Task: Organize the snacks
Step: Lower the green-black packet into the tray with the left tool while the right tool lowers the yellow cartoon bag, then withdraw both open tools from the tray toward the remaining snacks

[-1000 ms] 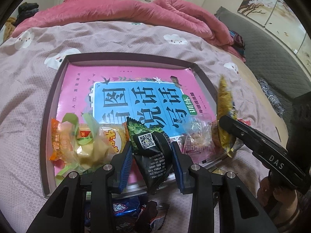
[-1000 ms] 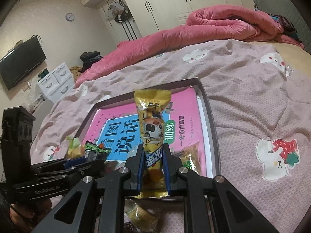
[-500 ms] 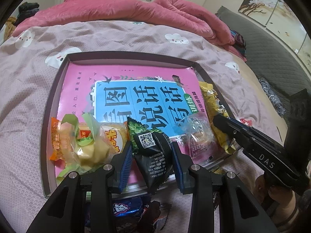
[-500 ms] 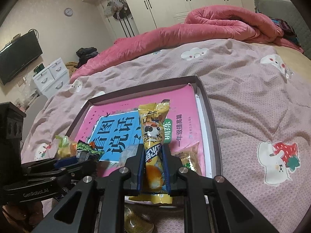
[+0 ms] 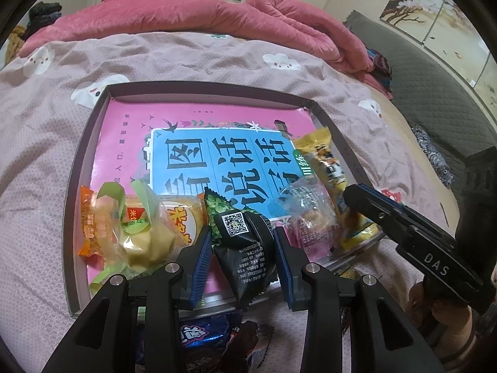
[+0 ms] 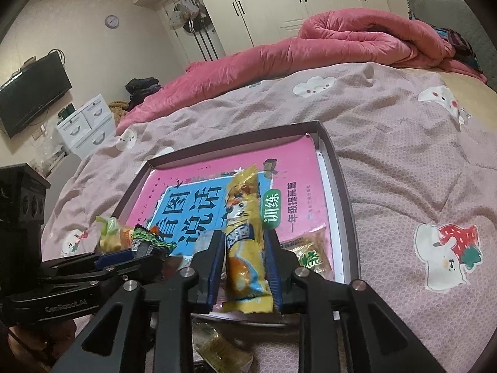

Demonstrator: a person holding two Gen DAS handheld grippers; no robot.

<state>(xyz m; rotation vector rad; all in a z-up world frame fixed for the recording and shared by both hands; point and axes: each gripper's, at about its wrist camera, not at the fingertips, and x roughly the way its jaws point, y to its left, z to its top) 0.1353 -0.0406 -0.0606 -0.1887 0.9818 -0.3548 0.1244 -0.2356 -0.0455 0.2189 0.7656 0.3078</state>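
A shallow tray (image 5: 84,143) lined with a pink and blue book (image 5: 217,158) lies on the bed. My left gripper (image 5: 243,242) is shut on a black and green snack packet (image 5: 245,245) over the tray's near edge. My right gripper (image 6: 243,255) is shut on a long yellow snack packet (image 6: 245,239), which lies low over the tray's near right corner and also shows in the left wrist view (image 5: 332,168). Yellow and orange snacks (image 5: 136,223) lie at the tray's near left, and a clear wrapped snack (image 5: 307,214) at the near right.
Loose snacks (image 5: 202,335) lie on the pink bedsheet in front of the tray. A green-labelled packet (image 6: 307,251) lies in the tray's right corner. A rolled pink duvet (image 6: 357,37) lies at the far side. Drawers (image 6: 84,124) and a TV stand at left.
My right gripper has lowered and tilted the yellow packet from upright down onto the tray's right side. My left gripper has stayed in place with the black packet.
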